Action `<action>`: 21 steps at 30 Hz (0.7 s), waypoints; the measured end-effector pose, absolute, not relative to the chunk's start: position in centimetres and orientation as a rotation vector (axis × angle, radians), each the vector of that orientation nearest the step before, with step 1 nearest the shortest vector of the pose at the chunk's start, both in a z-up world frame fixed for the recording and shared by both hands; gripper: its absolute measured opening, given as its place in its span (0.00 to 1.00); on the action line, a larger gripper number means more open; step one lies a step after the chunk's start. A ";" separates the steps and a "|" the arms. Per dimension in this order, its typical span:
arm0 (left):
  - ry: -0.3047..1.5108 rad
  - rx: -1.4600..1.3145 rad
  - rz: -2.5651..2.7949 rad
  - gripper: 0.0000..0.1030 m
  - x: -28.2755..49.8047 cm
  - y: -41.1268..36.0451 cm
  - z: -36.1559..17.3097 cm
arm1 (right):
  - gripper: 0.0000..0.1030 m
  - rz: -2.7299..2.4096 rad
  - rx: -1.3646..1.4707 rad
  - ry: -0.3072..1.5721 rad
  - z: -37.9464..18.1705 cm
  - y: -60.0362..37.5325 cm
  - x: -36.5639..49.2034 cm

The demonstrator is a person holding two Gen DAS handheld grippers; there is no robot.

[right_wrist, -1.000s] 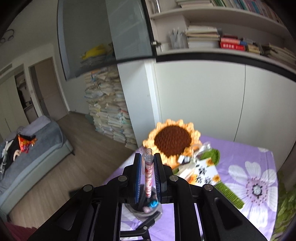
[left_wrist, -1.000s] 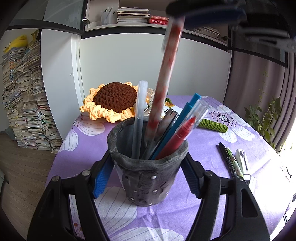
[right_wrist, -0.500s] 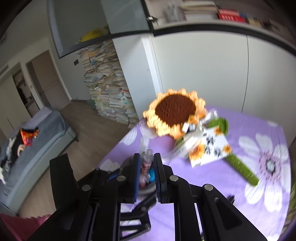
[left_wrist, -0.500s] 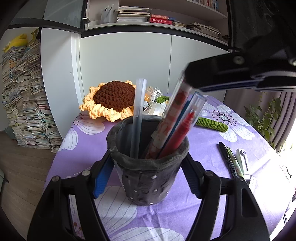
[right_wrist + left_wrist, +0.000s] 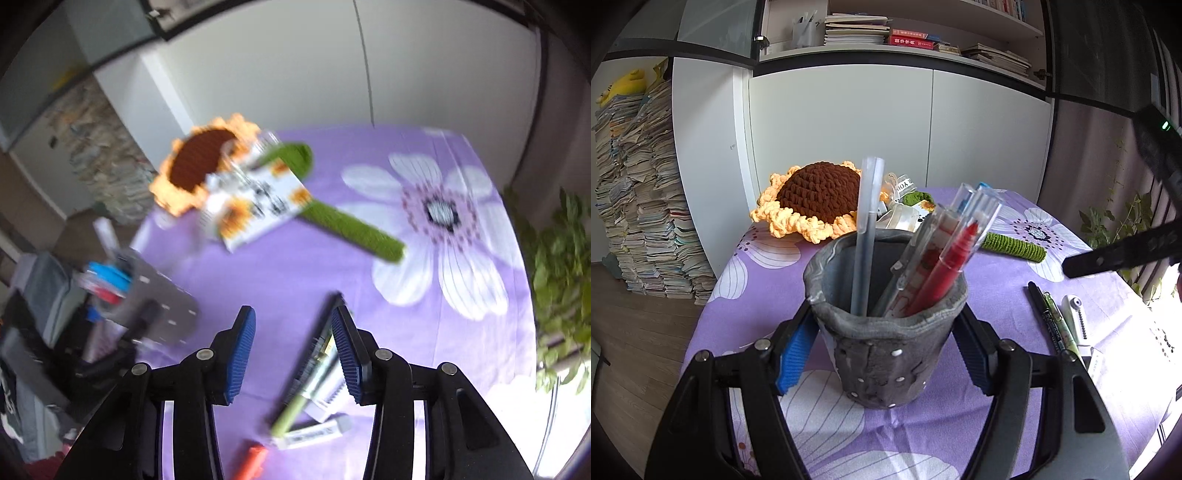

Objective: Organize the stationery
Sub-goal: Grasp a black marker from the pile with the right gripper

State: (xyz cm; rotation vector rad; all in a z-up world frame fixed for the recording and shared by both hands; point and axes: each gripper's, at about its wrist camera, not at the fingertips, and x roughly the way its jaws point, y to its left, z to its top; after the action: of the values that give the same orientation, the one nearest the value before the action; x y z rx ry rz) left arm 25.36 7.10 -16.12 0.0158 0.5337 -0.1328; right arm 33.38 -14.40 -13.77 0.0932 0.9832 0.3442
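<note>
Clamping the grey pen holder (image 5: 886, 354), the left hand-held gripper (image 5: 886, 363) grips it; right hand-held gripper (image 5: 293, 354) gapes above loose pens (image 5: 314, 373).

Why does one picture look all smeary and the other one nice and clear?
Right wrist view: motion blur smears everything, including the crochet sunflower, the pens on the cloth and the pen holder. Left wrist view: sharp, so the pen holder and red pen look crisp; bright window glare washes out the right edge, and the fisheye lens bends the cabinet lines.

A home: bookshelves (image 5: 908, 33), stacked magazines (image 5: 646, 192), floral tablecloth (image 5: 1015, 280).
</note>
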 end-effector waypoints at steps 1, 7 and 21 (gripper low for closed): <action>0.534 0.016 -0.133 0.68 25.4 7.1 -16.1 | 0.44 0.337 0.096 1.000 -14.4 -14.6 33.9; 0.534 0.016 -0.133 0.68 25.4 7.1 -16.1 | 0.44 0.300 0.118 1.073 -17.5 -15.2 36.8; 0.538 0.015 -0.134 0.68 25.3 7.1 -16.1 | 0.14 0.258 0.005 1.130 -18.8 -12.8 38.4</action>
State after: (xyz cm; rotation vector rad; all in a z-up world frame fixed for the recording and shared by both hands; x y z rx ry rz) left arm 25.32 7.07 -16.14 0.0149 0.5378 -0.1342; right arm 38.39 -12.78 -18.84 0.0049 1.1296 0.2576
